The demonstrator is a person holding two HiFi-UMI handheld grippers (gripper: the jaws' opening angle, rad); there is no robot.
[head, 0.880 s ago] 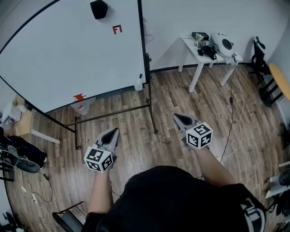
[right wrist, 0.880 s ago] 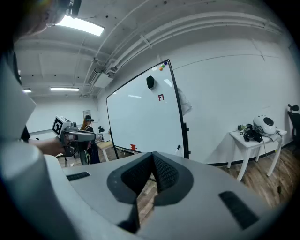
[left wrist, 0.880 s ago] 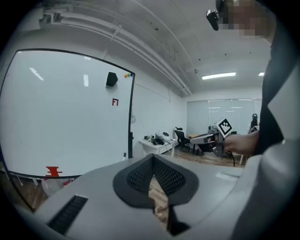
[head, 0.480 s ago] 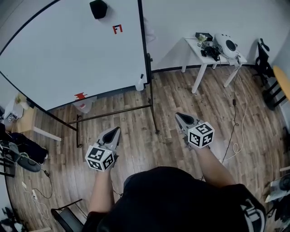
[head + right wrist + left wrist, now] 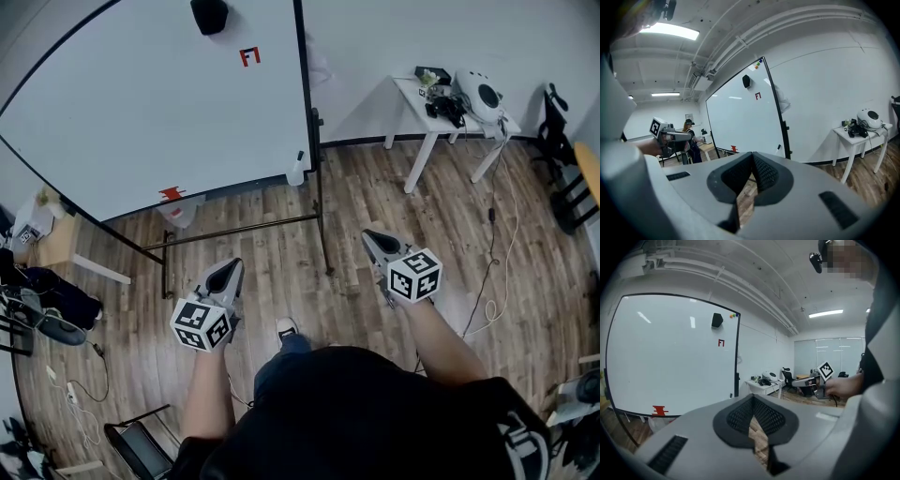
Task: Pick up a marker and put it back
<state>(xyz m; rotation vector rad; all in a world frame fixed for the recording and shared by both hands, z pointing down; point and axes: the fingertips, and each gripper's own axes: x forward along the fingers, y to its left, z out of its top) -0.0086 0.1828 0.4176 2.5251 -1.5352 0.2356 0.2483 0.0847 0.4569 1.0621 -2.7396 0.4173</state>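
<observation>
A large whiteboard (image 5: 141, 103) on a black stand fills the far left; it also shows in the left gripper view (image 5: 670, 357) and the right gripper view (image 5: 745, 122). On it are a black eraser (image 5: 209, 16), a small red sign (image 5: 249, 57) and a red mark (image 5: 172, 194) near its lower edge. Tiny coloured dots (image 5: 759, 61) sit at its top corner, too small to identify. I cannot make out a marker. My left gripper (image 5: 228, 272) and right gripper (image 5: 368, 236) are held over the wood floor, short of the board, both shut and holding nothing.
A spray bottle (image 5: 296, 171) stands by the board's right post (image 5: 317, 187). A white table (image 5: 412, 98) with a white helmet-like object (image 5: 483, 94) is at the back right, cables (image 5: 492, 272) below it. A low bench (image 5: 56, 248) is at left. Another person (image 5: 689, 136) stands beyond the board.
The view has shifted a little and a shoe now shows between the arms, as the person steps toward the board. Both grippers stay shut in about the same pose.
</observation>
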